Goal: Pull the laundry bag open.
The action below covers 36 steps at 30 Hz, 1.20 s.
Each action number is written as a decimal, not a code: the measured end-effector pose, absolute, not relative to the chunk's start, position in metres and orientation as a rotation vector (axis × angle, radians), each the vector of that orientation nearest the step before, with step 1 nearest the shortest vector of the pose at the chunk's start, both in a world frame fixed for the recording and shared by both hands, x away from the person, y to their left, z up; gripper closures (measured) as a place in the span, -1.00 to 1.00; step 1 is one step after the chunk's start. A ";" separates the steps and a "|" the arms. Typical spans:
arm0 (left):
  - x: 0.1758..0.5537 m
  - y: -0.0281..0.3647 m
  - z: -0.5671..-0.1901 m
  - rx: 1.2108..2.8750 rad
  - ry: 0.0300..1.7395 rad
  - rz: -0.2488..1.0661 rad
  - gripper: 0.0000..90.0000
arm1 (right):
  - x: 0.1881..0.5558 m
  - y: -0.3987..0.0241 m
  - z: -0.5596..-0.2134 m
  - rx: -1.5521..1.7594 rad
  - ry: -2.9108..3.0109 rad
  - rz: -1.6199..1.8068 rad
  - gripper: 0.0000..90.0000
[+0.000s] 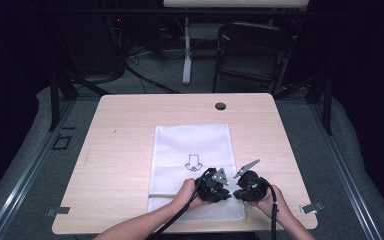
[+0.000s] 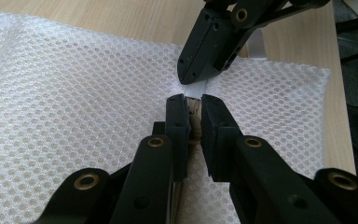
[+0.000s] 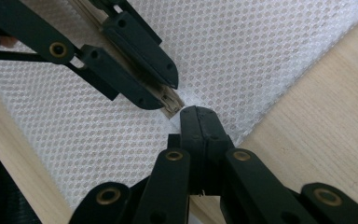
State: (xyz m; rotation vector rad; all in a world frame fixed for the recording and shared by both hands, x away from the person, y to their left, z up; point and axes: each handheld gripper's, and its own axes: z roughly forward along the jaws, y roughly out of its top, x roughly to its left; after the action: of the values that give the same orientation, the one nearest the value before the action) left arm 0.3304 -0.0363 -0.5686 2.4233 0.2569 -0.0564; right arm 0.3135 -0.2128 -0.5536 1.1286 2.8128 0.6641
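A white mesh bag [image 1: 192,145] lies flat on the wooden table [image 1: 125,130], with a black arrow mark [image 1: 193,162] on it. Both grippers meet tip to tip at the bag's near right part. My left gripper [image 2: 194,105] is shut on a narrow beige strip [image 2: 195,109] along the bag's seam; it comes in from the upper left in the right gripper view [image 3: 168,95]. My right gripper [image 3: 196,114] is shut, its jaws pressed together just beside that strip. In the left gripper view it [image 2: 191,77] pinches a small white tab [image 2: 196,88] of the bag. Hands hold both grippers [image 1: 227,192] [image 1: 236,194].
A round cable hole [image 1: 220,106] sits near the table's far edge. Metal clips [image 1: 57,211] [image 1: 311,207] stick out at the front corners. A dark folding chair [image 1: 252,50] and a white stand leg [image 1: 186,55] are on the floor behind the table.
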 end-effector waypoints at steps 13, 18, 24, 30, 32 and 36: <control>0.334 -0.034 -0.569 2.406 0.269 -0.097 0.82 | 0.316 -0.216 -0.554 1.168 2.815 0.672 1.00; 0.335 -0.027 -0.569 2.410 0.286 -0.104 0.82 | 0.316 -0.216 -0.554 1.198 2.818 0.703 1.00; 0.335 -0.027 -0.568 2.414 0.274 -0.093 0.82 | 0.316 -0.215 -0.555 1.195 2.809 0.695 1.00; 0.334 -0.024 -0.567 2.406 0.278 -0.096 0.82 | 0.316 -0.215 -0.555 1.184 2.808 0.689 1.00; 0.334 -0.023 -0.566 2.410 0.277 -0.097 0.82 | 0.316 -0.215 -0.555 1.182 2.809 0.690 1.00; 0.335 -0.019 -0.566 2.405 0.280 -0.097 0.82 | 0.316 -0.215 -0.555 1.184 2.810 0.688 1.00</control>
State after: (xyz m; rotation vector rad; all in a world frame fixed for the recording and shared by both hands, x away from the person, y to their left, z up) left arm 0.3347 -0.0189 -0.5657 2.4047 0.2796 -0.0966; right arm 0.3158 -0.2152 -0.5546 1.1837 2.8102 0.6880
